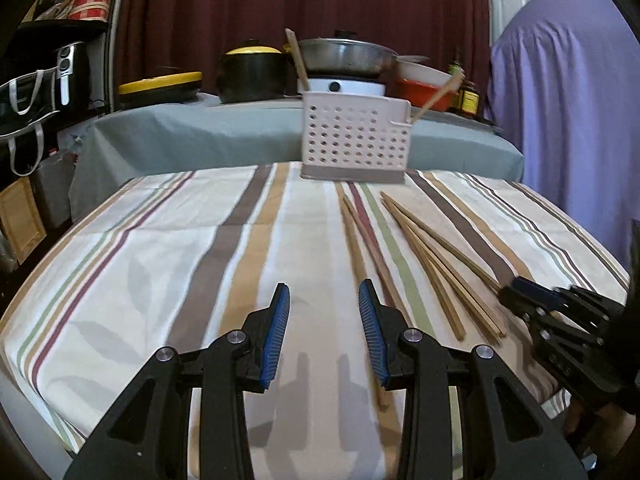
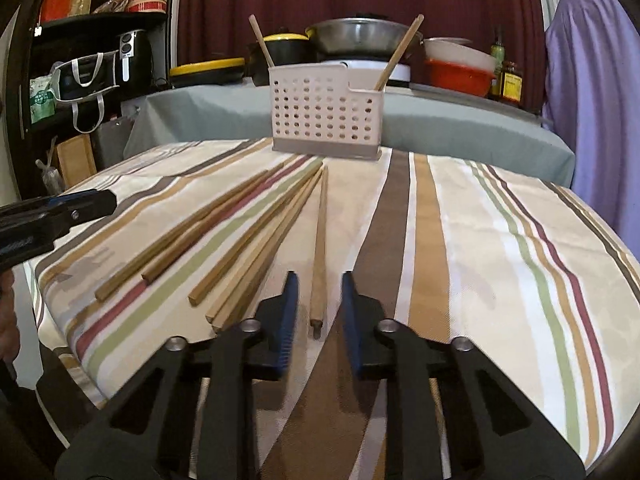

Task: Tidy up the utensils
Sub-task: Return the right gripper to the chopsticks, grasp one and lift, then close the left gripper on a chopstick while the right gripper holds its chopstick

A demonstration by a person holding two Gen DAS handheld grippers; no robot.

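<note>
Six wooden chopsticks are laid loose on the striped tablecloth of the worktop, fanned out on the near side of the perforated utensil holder. Left of that holder, a pair of chopsticks is seen beside the left tongs, which are spread wide with nothing between the blue pads. Three more chopsticks lie bunched almost straight before the holder. One single chopstick is placed just right of them, its near end lying between the tips of the right tongs; these are parted around it and are not closed on it. Two chopsticks are stood leaning inside the holder, one at each end.
</note>
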